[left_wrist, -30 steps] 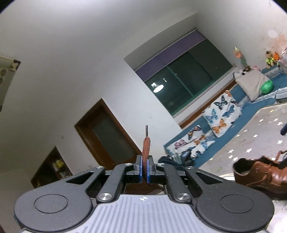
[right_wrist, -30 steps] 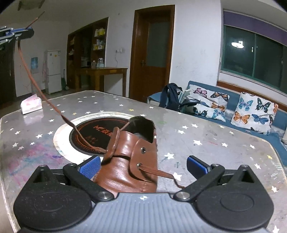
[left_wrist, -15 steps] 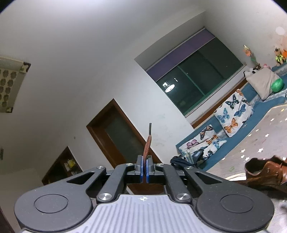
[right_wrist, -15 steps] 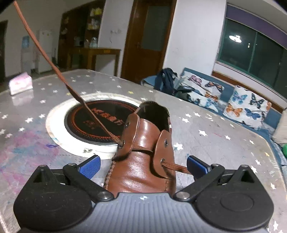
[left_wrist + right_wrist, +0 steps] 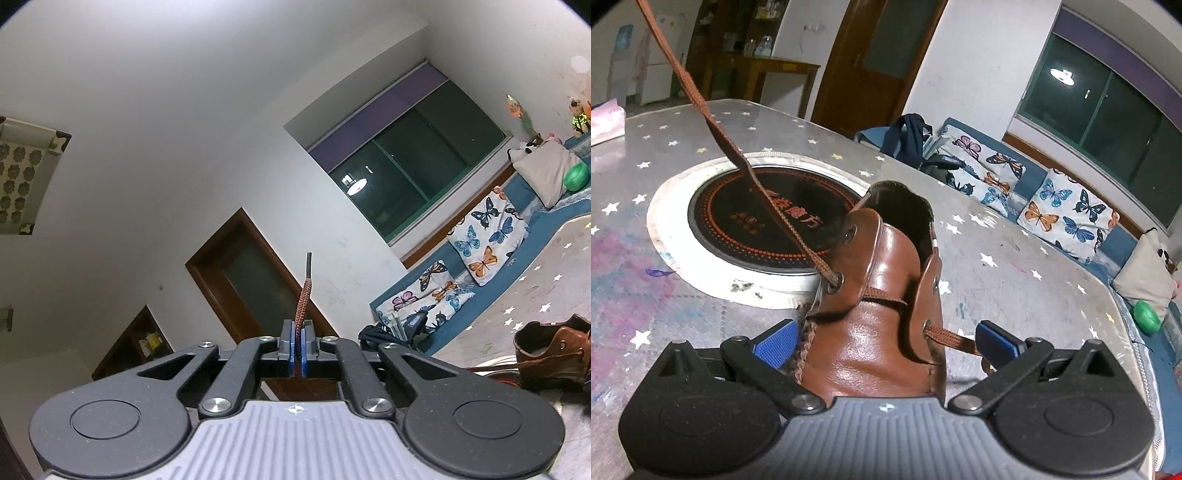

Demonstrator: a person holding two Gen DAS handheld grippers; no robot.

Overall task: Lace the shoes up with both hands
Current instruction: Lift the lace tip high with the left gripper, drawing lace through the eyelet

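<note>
A brown leather shoe stands on the star-patterned table, toe toward the right wrist camera. My right gripper is open, its blue pads on either side of the shoe's front without pressing it. A brown lace runs taut from the left eyelet up and out at the top left. Its other end hangs from the right eyelet beside the right pad. My left gripper is raised and shut on the lace tip, which sticks up past the pads. The shoe shows low at the right.
A round black plate with a white rim is set into the table behind the shoe. A pink packet lies at the far left edge. A blue sofa with butterfly cushions and a green ball lie beyond the table's right side.
My right gripper has come in closer over the shoe and tipped downward, so the shoe fills more of its view. The left gripper has kept its hold on the lace and barely moved.
</note>
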